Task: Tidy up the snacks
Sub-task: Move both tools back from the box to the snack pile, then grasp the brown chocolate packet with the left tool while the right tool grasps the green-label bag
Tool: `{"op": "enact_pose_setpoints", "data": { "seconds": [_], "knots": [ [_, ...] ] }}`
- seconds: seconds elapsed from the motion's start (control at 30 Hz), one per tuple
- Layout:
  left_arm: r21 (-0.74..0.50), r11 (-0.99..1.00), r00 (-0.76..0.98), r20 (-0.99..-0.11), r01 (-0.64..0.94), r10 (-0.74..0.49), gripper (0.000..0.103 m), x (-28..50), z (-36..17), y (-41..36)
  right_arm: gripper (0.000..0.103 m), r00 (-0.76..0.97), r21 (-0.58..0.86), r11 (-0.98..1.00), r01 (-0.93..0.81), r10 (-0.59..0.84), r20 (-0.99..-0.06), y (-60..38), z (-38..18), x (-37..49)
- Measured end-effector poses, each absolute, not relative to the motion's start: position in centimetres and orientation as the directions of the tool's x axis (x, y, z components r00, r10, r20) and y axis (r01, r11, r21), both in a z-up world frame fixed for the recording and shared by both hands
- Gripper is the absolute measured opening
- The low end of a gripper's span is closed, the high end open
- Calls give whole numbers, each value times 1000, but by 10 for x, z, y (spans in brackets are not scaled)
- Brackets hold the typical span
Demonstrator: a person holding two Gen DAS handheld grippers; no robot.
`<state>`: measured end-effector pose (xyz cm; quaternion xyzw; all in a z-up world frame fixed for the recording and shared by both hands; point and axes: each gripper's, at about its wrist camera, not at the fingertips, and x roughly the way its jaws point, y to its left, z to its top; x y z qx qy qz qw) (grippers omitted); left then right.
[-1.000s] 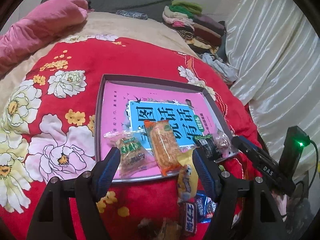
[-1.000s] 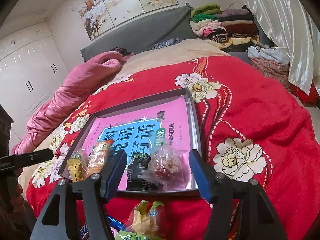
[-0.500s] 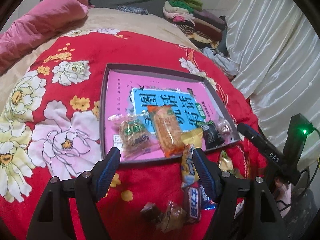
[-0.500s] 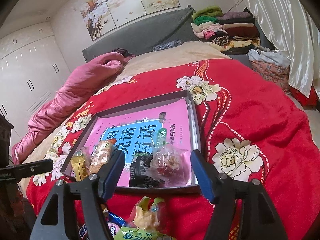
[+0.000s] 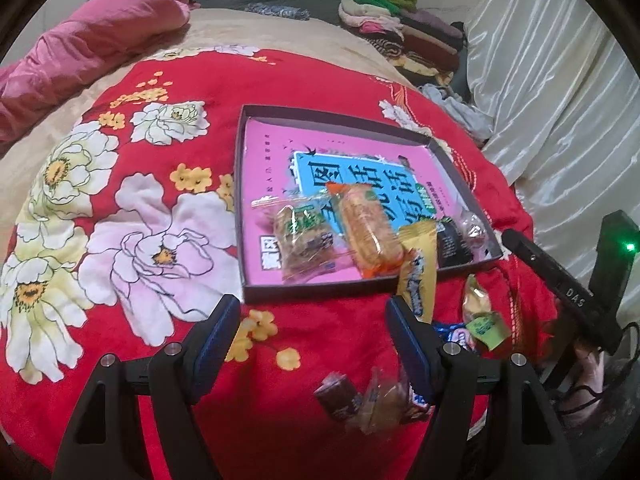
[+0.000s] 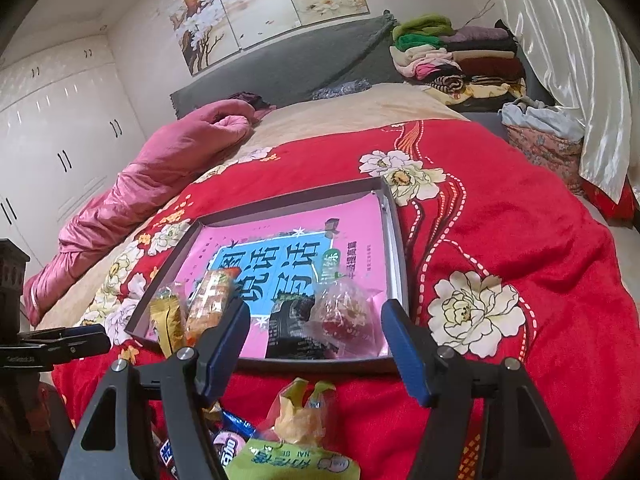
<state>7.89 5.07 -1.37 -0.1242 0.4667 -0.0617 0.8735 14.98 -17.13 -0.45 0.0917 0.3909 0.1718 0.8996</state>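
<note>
Several snack packets (image 5: 372,396) half hidden behind left tongs (image 5: 312,344), labels blurred

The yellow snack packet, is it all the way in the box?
No. The yellow snack packet hangs over the box's near wall onto the red blanket.

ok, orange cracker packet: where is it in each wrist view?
Left wrist: orange cracker packet lies mid-frame in the tray, left of the yellow packet.
Right wrist: lower left, orange cracker packet behind the left finger.
Shared landmark: the pink book lining the tray.
</note>
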Motion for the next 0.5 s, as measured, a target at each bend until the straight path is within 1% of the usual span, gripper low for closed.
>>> {"op": "enact_pose_setpoints", "data": {
  "seconds": [0.23, 0.5],
  "knots": [
    [-251, 968, 514, -832, -15, -208, 76, 72, -25, 52, 68, 622, 291, 925, -243, 379, -686, -169, -4, 142],
    [-263, 964, 471, -854, -29, -219, 76, 63, -39, 58, 68, 614, 273, 926, -261, 377, -693, -163, -2, 136]
  ]
}}
